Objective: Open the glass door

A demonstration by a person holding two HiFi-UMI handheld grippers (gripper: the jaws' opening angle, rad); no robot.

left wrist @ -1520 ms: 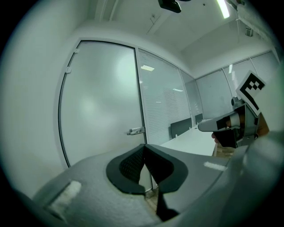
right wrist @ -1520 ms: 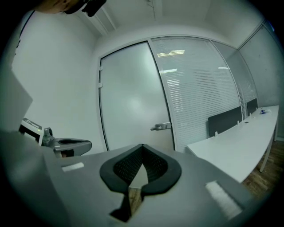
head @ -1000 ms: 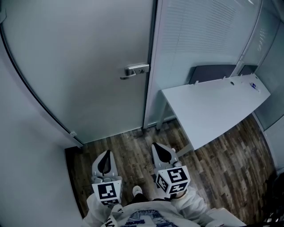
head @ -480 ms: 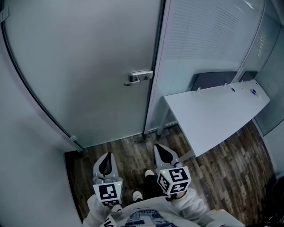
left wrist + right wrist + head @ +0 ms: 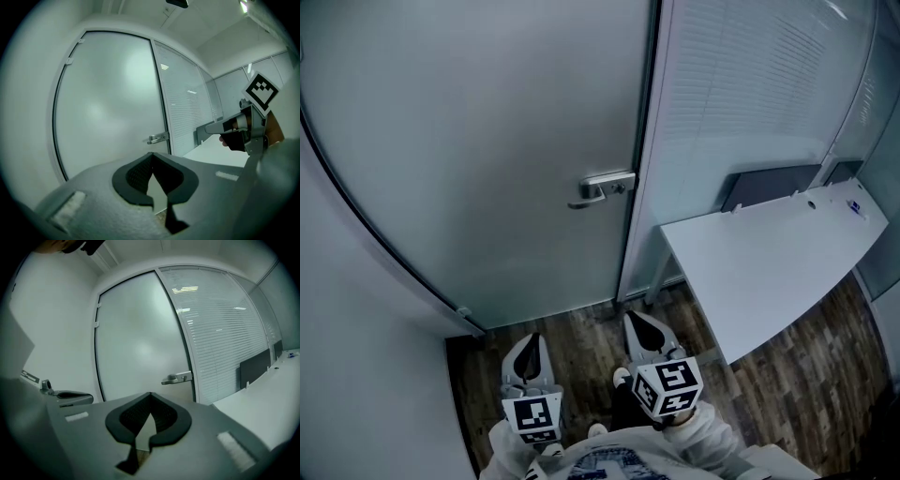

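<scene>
My left gripper [image 5: 530, 342]: jaws together, empty, well below and left of the door handle [image 5: 605, 187] | my right gripper [image 5: 636, 321]: jaws together, empty, well below the handle | glass door [image 5: 487, 169]: frosted, shut, handle at its right edge | white desk [image 5: 769, 267]: right of the handle, lower

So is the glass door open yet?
Shut: the glass door sits flush in its frame, with the handle level.
</scene>
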